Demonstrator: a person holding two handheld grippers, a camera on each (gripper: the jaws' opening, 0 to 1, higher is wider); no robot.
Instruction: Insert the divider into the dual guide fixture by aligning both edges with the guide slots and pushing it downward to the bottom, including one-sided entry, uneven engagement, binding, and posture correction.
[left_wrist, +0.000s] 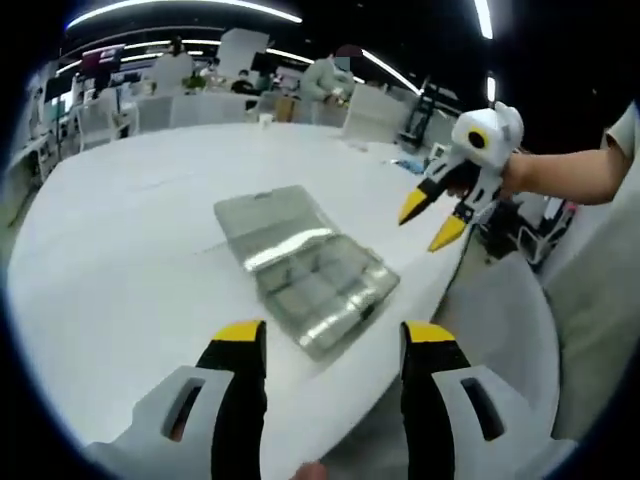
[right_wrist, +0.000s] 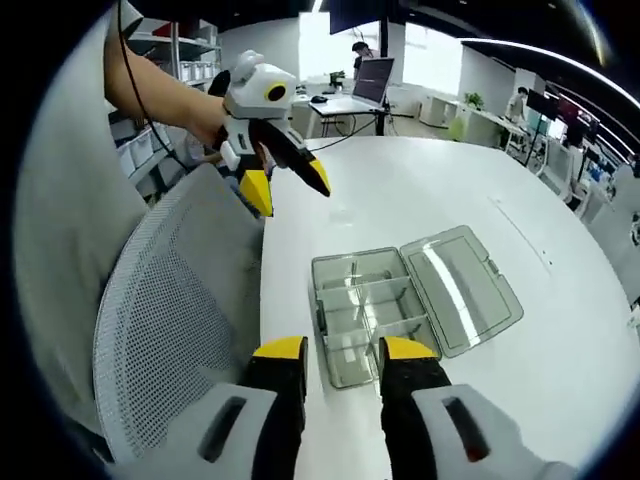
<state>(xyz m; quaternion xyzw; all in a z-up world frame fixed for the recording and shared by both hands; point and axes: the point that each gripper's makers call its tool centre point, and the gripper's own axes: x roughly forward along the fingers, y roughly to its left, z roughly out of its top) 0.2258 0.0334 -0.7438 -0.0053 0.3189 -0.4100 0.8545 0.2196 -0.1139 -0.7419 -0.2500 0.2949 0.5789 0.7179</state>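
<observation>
In the left gripper view my left gripper (left_wrist: 333, 340) stands at 6 o'clock with its yellow-tipped jaws wide apart and nothing between them. Just past the tips lies the clear box (left_wrist: 305, 265), lid flung open toward 11 o'clock, its tray end close to the white table's (left_wrist: 130, 260) curved edge. Bare tabletop spreads wide at 9 and 12 o'clock. At 2 o'clock my right gripper (left_wrist: 432, 222) hangs off the table edge, tips parted, holding nothing.

In the right gripper view my right gripper (right_wrist: 345, 350) has its jaws narrowly parted and empty, with the box tray (right_wrist: 365, 310) right ahead, near the table edge, thin walls splitting it into cells. I cannot tell which is the divider. The lid (right_wrist: 462, 288) lies flat at 2 o'clock. A mesh chair (right_wrist: 170, 320) crowds in at 9 o'clock, beside the edge. At 11 o'clock my left gripper (right_wrist: 290, 185) hovers over that edge, tips parted. Desks and screens stand far off
</observation>
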